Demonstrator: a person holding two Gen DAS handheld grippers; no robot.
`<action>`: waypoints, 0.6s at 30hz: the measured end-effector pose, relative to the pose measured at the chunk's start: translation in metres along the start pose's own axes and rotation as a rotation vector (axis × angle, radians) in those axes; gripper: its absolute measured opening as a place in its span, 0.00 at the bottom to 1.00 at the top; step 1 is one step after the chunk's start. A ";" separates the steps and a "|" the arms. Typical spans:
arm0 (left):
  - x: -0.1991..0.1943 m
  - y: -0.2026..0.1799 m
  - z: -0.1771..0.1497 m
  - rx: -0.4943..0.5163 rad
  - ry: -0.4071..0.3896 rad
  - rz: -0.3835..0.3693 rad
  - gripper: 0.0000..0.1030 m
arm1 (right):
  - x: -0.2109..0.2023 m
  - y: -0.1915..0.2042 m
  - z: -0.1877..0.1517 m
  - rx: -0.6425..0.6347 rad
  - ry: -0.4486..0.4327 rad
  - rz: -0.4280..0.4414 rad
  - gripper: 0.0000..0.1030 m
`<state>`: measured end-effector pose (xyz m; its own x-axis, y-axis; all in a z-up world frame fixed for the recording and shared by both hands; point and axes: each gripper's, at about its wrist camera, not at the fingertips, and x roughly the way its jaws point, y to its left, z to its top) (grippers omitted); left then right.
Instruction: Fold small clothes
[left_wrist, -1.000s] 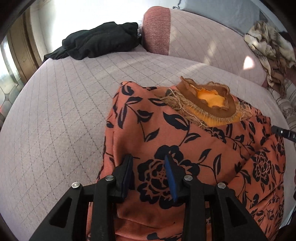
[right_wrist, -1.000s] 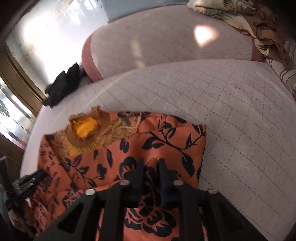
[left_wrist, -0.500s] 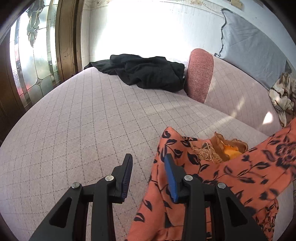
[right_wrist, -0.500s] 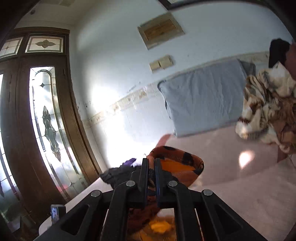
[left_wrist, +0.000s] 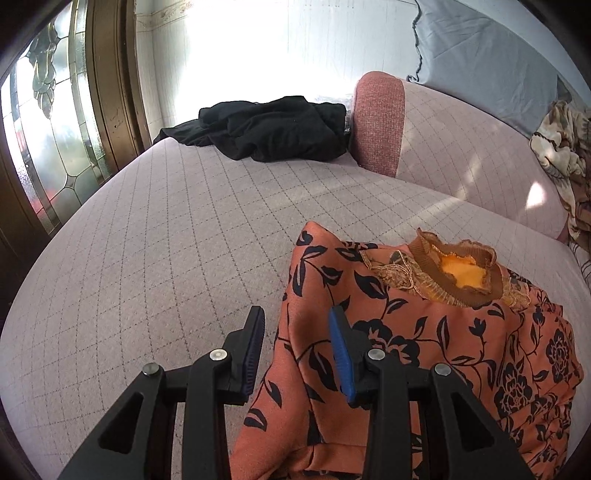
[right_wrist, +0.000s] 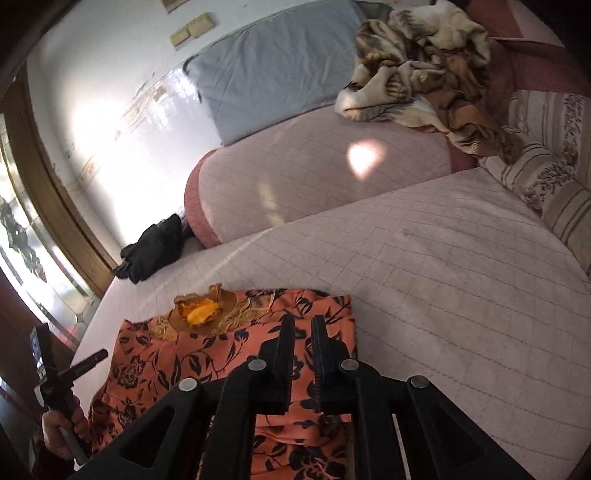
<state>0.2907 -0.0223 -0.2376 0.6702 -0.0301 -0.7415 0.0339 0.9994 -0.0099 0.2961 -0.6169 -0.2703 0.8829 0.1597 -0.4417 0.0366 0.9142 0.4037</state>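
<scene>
An orange garment with black flowers and a brown frilled collar lies folded on the pink quilted bed. My left gripper hovers open over the garment's left edge, and its pads touch no cloth. In the right wrist view the garment lies below my right gripper. Its jaws are opening and stand a narrow slit apart, with nothing pinched between them. At the far left of that view a hand holds the left gripper.
A black garment is heaped at the far end of the bed beside a pink bolster. A grey pillow leans on the wall. A beige and brown blanket is piled at the right. A glass door stands left.
The right gripper lifted a side of the garment high, carried it across, and now sits low with the cloth lying flat. The left gripper shifted from over the garment to its left edge.
</scene>
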 end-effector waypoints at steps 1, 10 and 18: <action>0.002 -0.004 -0.002 0.028 0.005 0.030 0.37 | 0.013 0.008 -0.005 -0.022 0.039 -0.009 0.10; 0.051 0.055 -0.008 -0.119 0.198 0.259 0.52 | 0.075 0.022 -0.025 -0.051 0.249 -0.116 0.13; 0.024 0.130 -0.004 -0.410 0.174 0.249 0.52 | 0.110 0.155 -0.013 -0.158 0.306 0.225 0.14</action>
<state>0.3085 0.1068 -0.2597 0.4867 0.1788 -0.8551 -0.4286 0.9018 -0.0554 0.3929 -0.4524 -0.2667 0.6795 0.4442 -0.5839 -0.2353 0.8858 0.4000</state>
